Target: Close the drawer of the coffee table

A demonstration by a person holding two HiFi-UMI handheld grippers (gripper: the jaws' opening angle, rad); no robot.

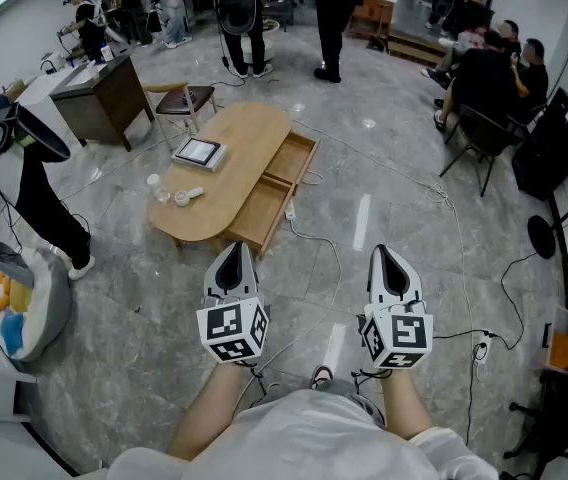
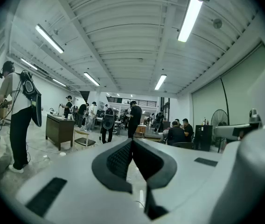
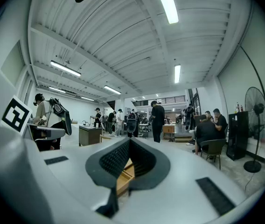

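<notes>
A light wooden oval coffee table stands on the grey floor ahead of me. Along its right side two drawers are pulled out, the nearer drawer and the farther one. My left gripper is shut and empty, held level just short of the table's near end. My right gripper is also shut and empty, off to the right over bare floor. In the left gripper view the left gripper has its jaws pressed together. Below the closed tips of the right gripper, a bit of the wooden drawer shows.
On the tabletop lie a tablet, a small white cup and a white object. Cables run over the floor beside the drawers. A chair and a dark desk stand beyond the table. A person stands at left, and others at the back.
</notes>
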